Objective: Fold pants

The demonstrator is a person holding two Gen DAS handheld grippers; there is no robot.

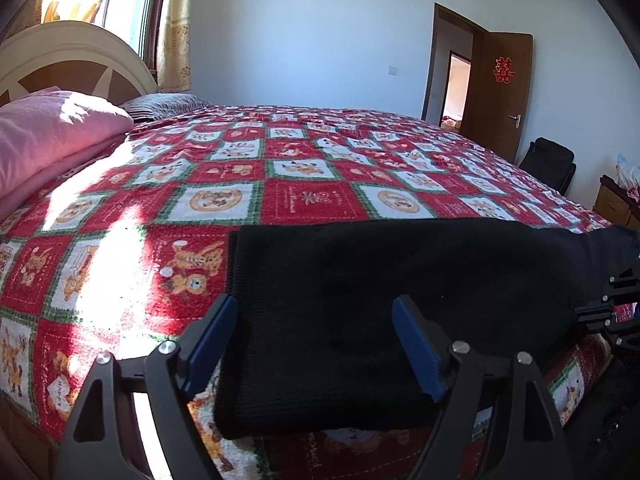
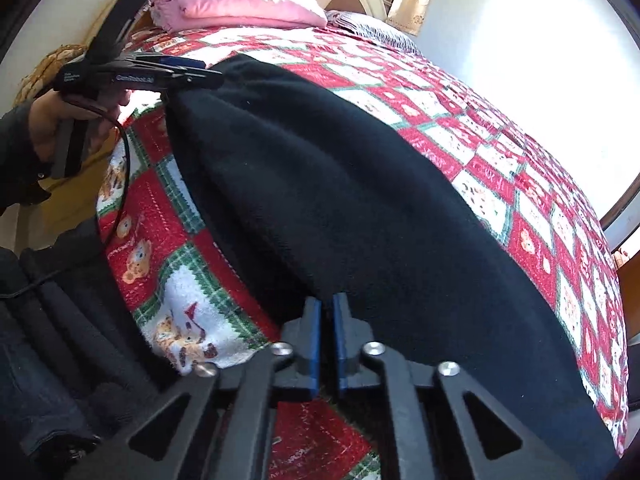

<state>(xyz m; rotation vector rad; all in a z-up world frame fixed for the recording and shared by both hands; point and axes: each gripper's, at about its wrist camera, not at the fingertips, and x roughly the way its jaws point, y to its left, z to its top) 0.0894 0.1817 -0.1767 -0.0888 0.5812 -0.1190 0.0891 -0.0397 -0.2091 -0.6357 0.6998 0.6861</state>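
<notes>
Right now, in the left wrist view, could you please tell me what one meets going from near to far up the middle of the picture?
Left gripper → black pants → patterned bedspread → white wall.

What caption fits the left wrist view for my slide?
Open left gripper straddling the near edge of black pants on a red patchwork bedspread.
</notes>
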